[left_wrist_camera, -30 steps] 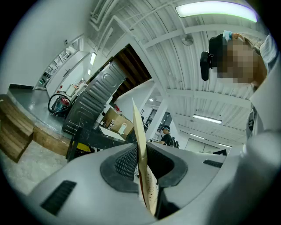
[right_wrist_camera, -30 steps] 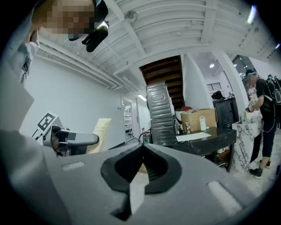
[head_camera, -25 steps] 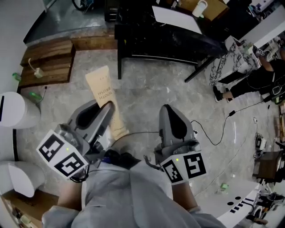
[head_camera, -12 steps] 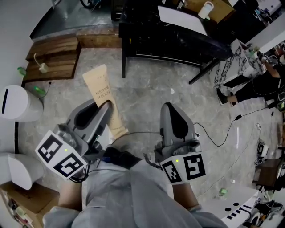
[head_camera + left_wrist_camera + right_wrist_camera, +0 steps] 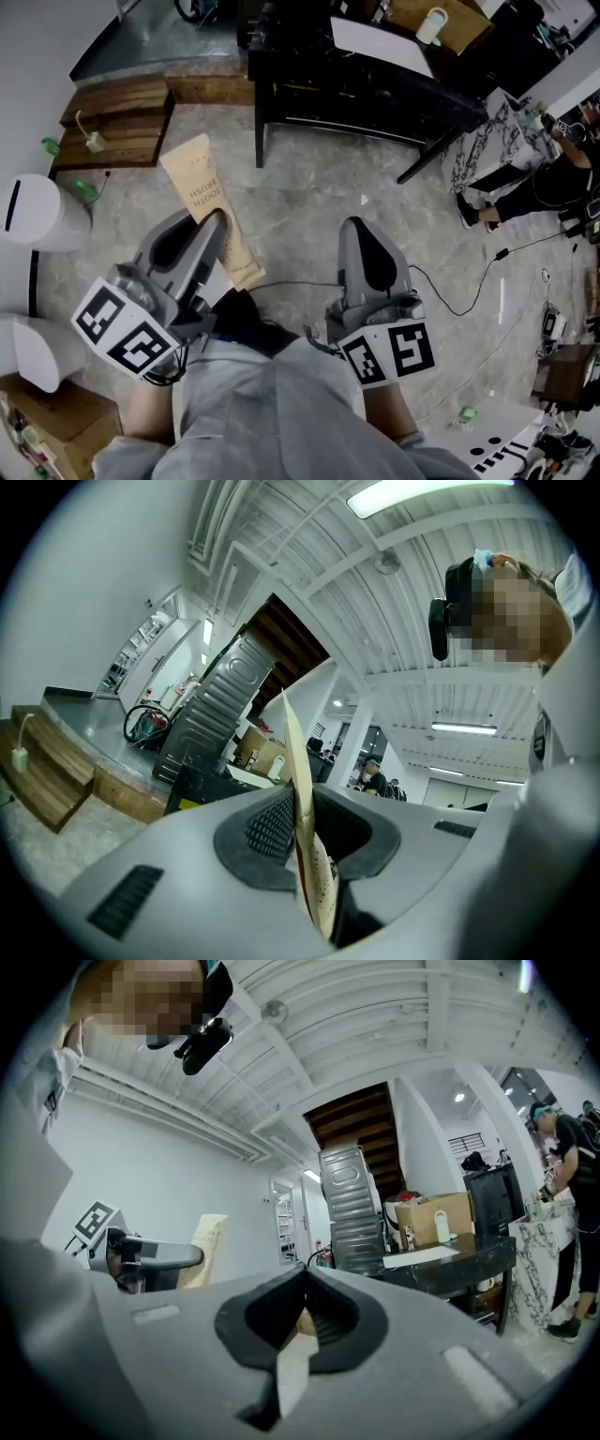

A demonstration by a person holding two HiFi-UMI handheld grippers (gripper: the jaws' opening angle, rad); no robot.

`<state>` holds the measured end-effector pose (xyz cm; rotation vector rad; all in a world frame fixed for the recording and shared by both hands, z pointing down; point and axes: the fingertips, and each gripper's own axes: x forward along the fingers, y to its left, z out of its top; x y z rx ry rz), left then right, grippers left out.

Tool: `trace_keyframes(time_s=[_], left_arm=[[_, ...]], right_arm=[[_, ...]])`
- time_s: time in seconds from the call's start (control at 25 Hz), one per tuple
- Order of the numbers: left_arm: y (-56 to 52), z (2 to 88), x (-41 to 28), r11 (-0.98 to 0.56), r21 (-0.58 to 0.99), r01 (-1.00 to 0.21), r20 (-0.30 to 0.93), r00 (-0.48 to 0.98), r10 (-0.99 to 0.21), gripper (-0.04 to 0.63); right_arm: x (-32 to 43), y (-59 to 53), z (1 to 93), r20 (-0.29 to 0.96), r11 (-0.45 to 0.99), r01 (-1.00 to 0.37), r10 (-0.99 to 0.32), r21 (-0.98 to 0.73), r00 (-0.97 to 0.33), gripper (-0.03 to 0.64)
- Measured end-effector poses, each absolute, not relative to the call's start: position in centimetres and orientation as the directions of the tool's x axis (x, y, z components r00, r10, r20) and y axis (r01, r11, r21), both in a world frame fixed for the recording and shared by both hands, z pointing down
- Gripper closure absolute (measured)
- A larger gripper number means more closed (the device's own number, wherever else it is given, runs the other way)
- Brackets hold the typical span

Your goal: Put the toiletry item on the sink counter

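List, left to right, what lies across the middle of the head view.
White bin → left hand-held gripper, shut on the box → right hand-held gripper → person

Toothbrush box [image 5: 199, 199] gripped in the left tongs [image 5: 214, 223] now leans further to the person's left, its top end swung toward the white bin [image 5: 37, 214]. Left tongs drifted slightly left. Head view shifted a little: wooden steps [image 5: 117, 117] sit slightly higher and further right.
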<state>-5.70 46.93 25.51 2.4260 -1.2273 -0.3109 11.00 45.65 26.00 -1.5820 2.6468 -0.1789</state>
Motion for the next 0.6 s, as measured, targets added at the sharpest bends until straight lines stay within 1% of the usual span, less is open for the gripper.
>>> trace_keyframes(time_s=[0.32,0.6], left_arm=[[46.1,25.3,-4.7,-0.547,0.411,-0.729,-0.012,0.596,-0.803,0.538],[42.8,25.3,-4.4,-0.568,0.417,-0.709,-0.029,0.614,-0.788,0.538]], right_arm=[[11.8,44.9,26.5,0.022,0.46,-0.878,-0.884,-0.135,-0.467,0.62],[11.7,42.5,26.5,0.026,0.449,-0.886,-0.89,-0.119,-0.454,0.62]])
